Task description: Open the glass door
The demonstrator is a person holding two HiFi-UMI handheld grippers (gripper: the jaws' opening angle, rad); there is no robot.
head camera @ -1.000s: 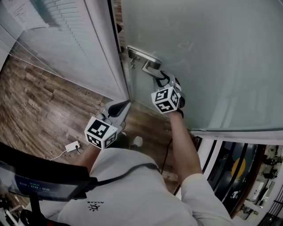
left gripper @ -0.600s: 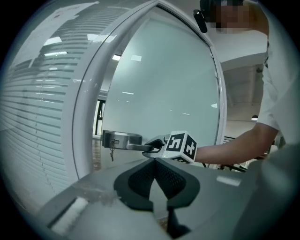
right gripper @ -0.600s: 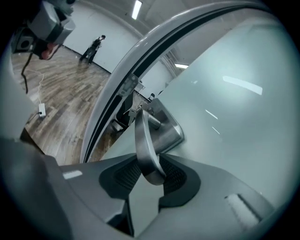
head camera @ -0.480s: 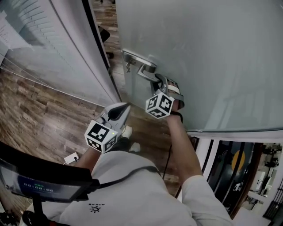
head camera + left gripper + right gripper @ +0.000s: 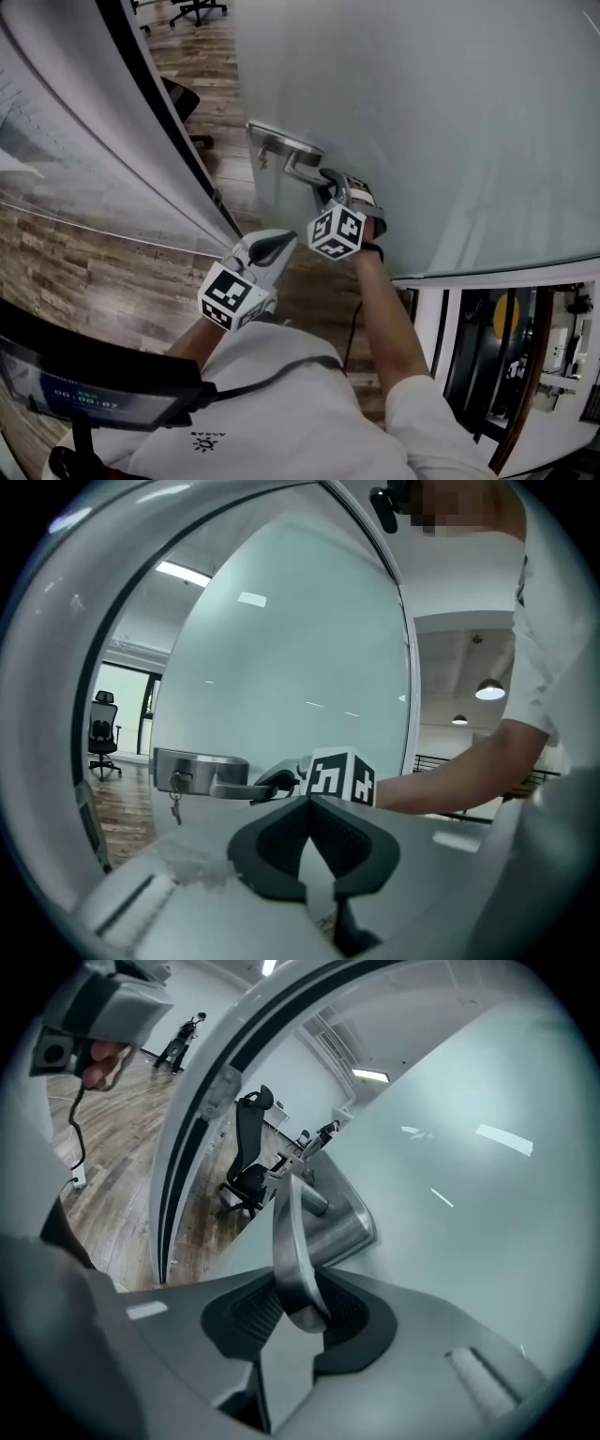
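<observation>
Opening is under way, we judge, for the frosted glass door (image 5: 450, 112) stands swung partly clear of its frame (image 5: 199, 173), and the next move calls for swinging it wider on its arc without the grip sliding off the lever handle (image 5: 300, 172). Our right gripper (image 5: 330, 180), whose jaws have just been closing, clamps the free end of that lever, while our left gripper (image 5: 289, 239) hangs near below it, jaws pinched together on nothing.
</observation>
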